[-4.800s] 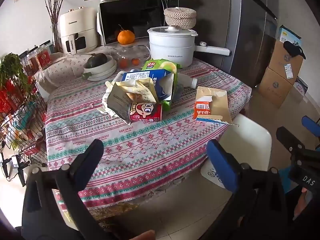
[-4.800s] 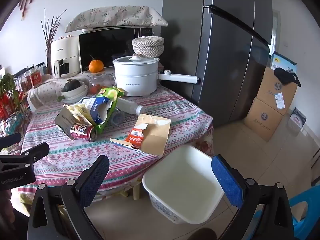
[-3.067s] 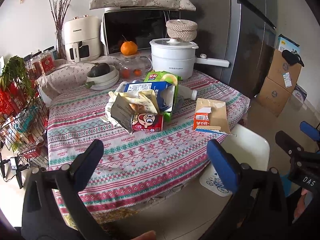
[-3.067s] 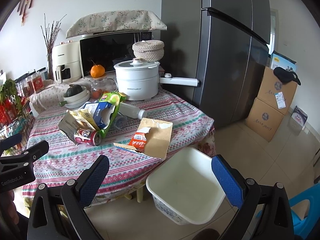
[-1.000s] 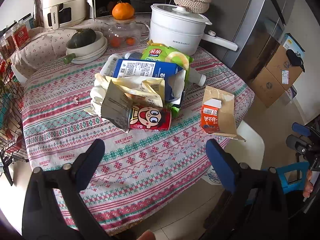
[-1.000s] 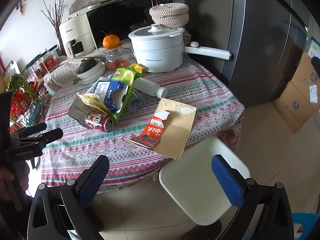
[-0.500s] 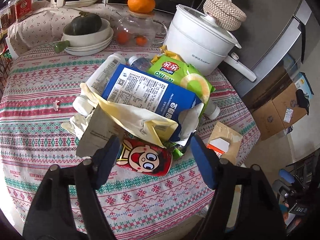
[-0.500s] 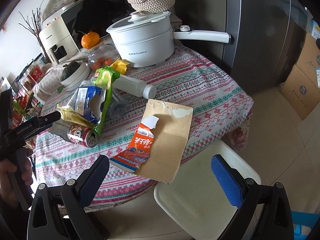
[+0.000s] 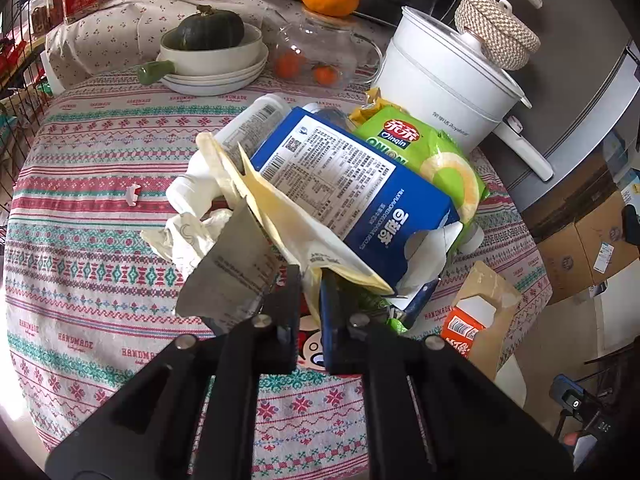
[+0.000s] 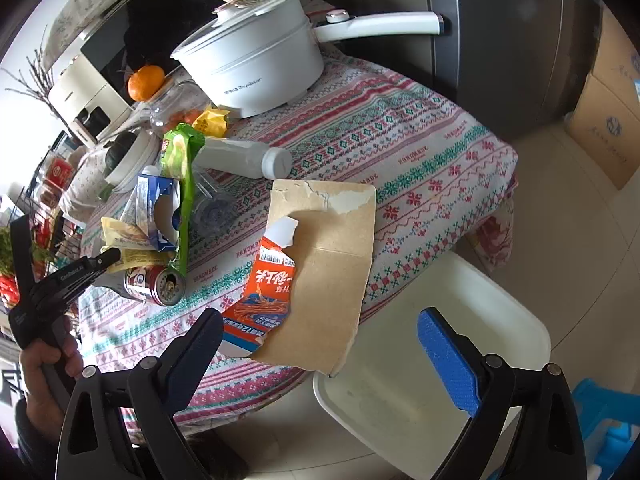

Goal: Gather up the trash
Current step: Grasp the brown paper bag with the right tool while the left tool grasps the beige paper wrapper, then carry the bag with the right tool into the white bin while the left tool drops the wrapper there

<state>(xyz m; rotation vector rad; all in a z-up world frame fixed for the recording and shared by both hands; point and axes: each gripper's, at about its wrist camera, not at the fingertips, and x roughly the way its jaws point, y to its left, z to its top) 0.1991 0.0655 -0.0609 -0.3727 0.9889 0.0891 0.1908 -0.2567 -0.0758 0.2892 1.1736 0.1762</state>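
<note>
Left gripper (image 9: 310,280) is clamped on the crumpled yellow wrapper (image 9: 296,220) at the near side of the trash pile, blue carton (image 9: 352,184) and green "ONION" bag (image 9: 436,152) just beyond, while right gripper (image 10: 320,344) stands apart over the bench (image 10: 420,152) edge above the white bin (image 10: 480,344).

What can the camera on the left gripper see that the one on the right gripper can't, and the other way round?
Only the left view shows the left gripper shut on the yellow wrapper, plus the printed back of the blue carton. Only the right view shows the open right gripper, the white bin below the table edge, and the can's open end. Both show the white pot, green chip bag and torn orange box.
</note>
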